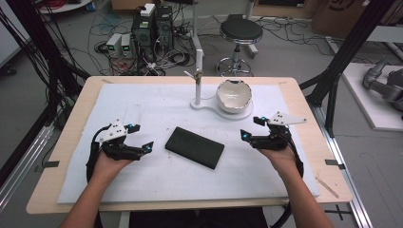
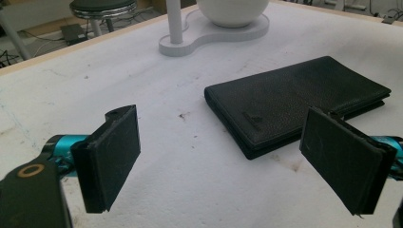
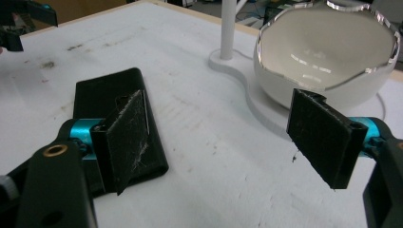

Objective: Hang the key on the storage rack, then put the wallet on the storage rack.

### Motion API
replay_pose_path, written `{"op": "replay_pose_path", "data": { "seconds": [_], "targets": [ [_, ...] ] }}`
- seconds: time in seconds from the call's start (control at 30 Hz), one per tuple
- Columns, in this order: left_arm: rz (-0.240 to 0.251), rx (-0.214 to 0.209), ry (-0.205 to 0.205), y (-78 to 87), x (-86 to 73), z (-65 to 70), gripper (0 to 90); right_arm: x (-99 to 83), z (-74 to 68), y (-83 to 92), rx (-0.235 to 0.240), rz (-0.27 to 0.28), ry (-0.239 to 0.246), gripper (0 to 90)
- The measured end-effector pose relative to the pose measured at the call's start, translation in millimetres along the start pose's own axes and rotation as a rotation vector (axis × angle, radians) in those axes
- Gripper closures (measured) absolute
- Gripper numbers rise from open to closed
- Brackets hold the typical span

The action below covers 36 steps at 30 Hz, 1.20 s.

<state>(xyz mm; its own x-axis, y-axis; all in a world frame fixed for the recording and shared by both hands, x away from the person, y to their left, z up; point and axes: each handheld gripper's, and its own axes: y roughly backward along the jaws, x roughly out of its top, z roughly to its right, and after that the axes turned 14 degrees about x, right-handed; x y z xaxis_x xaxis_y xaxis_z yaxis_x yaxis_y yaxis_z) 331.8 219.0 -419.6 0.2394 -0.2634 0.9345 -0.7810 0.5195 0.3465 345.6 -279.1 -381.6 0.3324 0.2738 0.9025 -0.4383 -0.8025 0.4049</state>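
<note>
The black wallet (image 1: 195,147) is lying flat mid-table between our left gripper (image 1: 142,137) and right gripper (image 1: 252,127), both spread and empty, so we are aiming to approach its edges low and squarely.

The wallet (image 1: 195,147) lies mid-mat (image 1: 157,104), between both grippers; behind it, the bowl (image 1: 233,95) sits on the stand base (image 1: 209,105)
</note>
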Motion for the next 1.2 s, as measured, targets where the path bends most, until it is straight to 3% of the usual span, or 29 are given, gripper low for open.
{"op": "replay_pose_path", "data": {
  "seconds": [0.37, 0.6, 0.7, 1.03, 1.2],
  "targets": [
    [0.005, -0.003, -0.005, -0.5, -0.3, -0.9, 13.3, -12.5, 3.8, 1.6, 0.032, -0.001, -0.025, 20.0],
    [0.007, -0.003, 0.004, -2.2, -0.3, -2.5, 13.3, -18.4, 7.4, -1.3, 0.012, -0.025, -0.024, 20.0],
    [0.001, -0.004, 0.008, -3.3, -1.0, -2.9, 13.3, -22.4, 12.1, -0.9, 0.007, -0.042, -0.048, 20.0],
    [0.009, 0.017, 0.01, -1.6, -0.1, -3.2, 13.3, -20.5, 11.8, 1.6, 0.018, -0.013, -0.039, 20.1],
    [0.009, 0.012, 0.005, -1.2, 0.0, -3.0, 13.3, -15.8, 11.4, -10.2, 0.053, -0.019, -0.037, 20.1]
  ]
}}
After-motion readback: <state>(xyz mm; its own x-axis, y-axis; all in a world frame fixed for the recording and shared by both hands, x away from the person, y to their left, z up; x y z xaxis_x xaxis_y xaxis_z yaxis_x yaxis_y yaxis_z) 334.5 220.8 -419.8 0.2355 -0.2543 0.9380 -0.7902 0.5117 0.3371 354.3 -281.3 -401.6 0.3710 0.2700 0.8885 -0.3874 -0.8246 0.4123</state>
